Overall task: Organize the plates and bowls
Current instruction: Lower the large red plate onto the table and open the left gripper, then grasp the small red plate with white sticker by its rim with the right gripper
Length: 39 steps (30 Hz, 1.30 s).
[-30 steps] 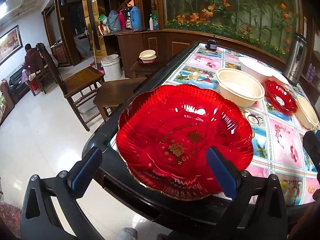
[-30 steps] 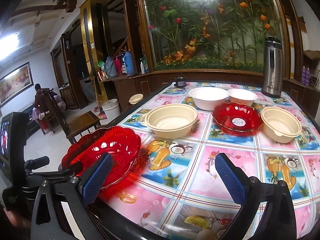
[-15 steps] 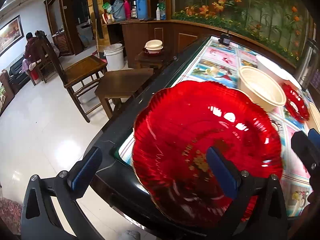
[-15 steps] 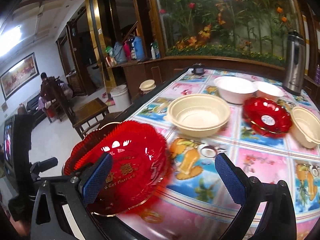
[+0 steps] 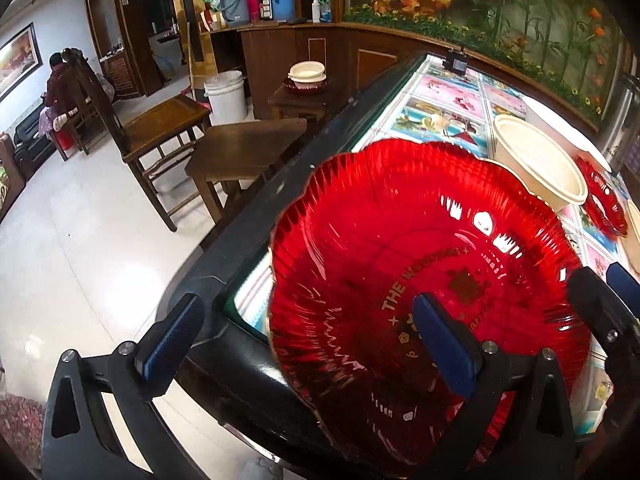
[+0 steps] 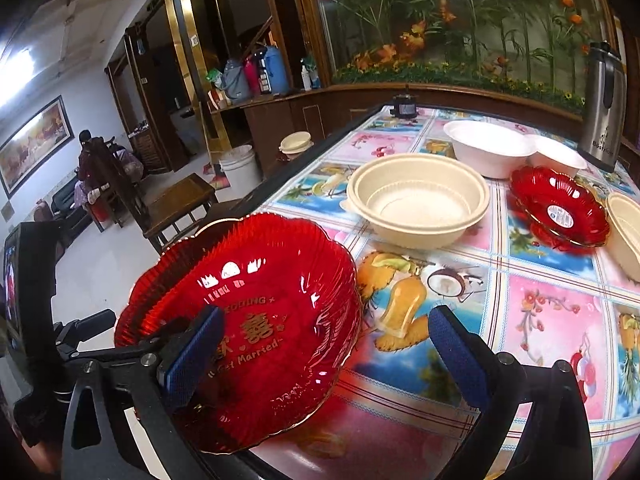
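A large red scalloped plate (image 5: 420, 280) with gold lettering lies at the table's near left corner, its rim overhanging the black table edge (image 5: 240, 256). My left gripper (image 5: 308, 340) is open, with its right finger over the plate's inside and its left finger off the table. In the right wrist view the same plate (image 6: 272, 320) sits low on the left. My right gripper (image 6: 328, 356) is open, its left finger over the plate's bowl. Farther back stand a cream bowl (image 6: 418, 208), a small red plate (image 6: 560, 208) and two white bowls (image 6: 488, 148).
Another cream bowl (image 6: 626, 232) shows at the right edge and a steel flask (image 6: 604, 104) stands at the back right. Beside the table are a wooden stool (image 5: 244, 148), a chair (image 5: 160, 128) and a side stand with stacked bowls (image 5: 307, 76). A person (image 5: 56, 84) sits far left.
The large red plate has come toward the near left corner and now hangs over the table edge. Both grippers have closed in on it, and their fingers stay apart.
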### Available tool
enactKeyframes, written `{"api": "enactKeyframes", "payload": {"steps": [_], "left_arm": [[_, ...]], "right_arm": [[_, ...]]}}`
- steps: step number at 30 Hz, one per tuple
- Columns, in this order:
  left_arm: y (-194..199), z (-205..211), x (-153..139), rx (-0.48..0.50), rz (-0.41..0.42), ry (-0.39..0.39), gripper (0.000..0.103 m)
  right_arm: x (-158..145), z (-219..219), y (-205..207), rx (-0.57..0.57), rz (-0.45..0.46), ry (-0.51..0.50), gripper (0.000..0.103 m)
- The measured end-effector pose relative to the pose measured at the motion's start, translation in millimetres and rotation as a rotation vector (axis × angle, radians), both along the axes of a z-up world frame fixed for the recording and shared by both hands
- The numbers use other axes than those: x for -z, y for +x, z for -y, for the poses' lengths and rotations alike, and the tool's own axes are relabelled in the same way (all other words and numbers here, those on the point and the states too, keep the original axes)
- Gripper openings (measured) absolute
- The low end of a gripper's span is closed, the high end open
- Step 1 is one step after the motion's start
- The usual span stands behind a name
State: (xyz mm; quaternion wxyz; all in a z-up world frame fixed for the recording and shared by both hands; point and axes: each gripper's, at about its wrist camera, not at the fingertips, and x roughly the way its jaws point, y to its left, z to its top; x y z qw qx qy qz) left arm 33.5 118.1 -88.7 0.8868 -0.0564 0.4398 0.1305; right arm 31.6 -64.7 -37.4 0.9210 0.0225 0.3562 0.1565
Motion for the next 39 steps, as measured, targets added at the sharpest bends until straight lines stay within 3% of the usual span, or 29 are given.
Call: {"api": "enactKeyframes", "payload": {"steps": [4, 6, 8, 9, 11, 15, 22, 25, 29, 32, 34, 36, 39], "left_arm": [[5.3, 6.4, 4.8, 0.019, -0.030, -0.012, 0.103], [10.1, 12.9, 8.4, 0.045, -0.052, -0.016, 0.103], [13.6, 19.1, 11.8, 0.071, -0.067, -0.018, 0.103], [15.9, 22.5, 14.1, 0.086, -0.076, -0.025, 0.103], [17.8, 26.0, 14.5, 0.105, -0.071, -0.045, 0.098], [25.0, 37.7, 11.8, 0.159, -0.064, -0.040, 0.095], [36.3, 51.3, 8.8, 0.208, -0.083, -0.046, 0.091], [28.8, 45.5, 3.3, 0.202, -0.120, -0.027, 0.091], [-0.4, 34.5, -23.1, 0.184, -0.037, 0.038, 0.092], [-12.8, 36.3, -51.4, 0.184, 0.054, 0.073, 0.092], [-11.6, 45.9, -70.5, 0.212, 0.112, 0.043, 0.093], [-4.6, 62.7, -84.5, 0.243, 0.148, 0.014, 0.094], [13.7, 94.8, -89.4, 0.304, 0.134, -0.007, 0.094]], "right_arm": [[4.7, -1.7, 4.0, -0.003, -0.032, -0.021, 0.091], [8.9, 0.9, 9.2, -0.002, -0.063, -0.014, 0.080], [16.4, 3.6, 17.4, -0.008, -0.118, 0.014, 0.060], [20.1, 5.1, 20.1, -0.005, -0.139, 0.021, 0.055], [33.3, 7.0, 31.3, 0.006, -0.218, 0.017, 0.033], [37.8, 20.0, 37.3, -0.015, -0.243, 0.097, 0.010], [38.6, 39.8, 34.9, 0.028, -0.228, 0.084, 0.012], [37.2, 50.1, 36.1, -0.016, -0.263, 0.159, 0.019], [27.9, 88.3, 32.7, -0.001, -0.244, 0.260, 0.042], [12.2, 134.5, 26.2, 0.083, -0.147, 0.293, 0.056], [4.7, 164.7, 24.7, 0.184, -0.098, 0.276, 0.061], [4.6, 195.5, 34.1, 0.284, -0.101, 0.277, 0.061], [16.4, 238.6, 58.4, 0.410, -0.165, 0.386, 0.061]]}}
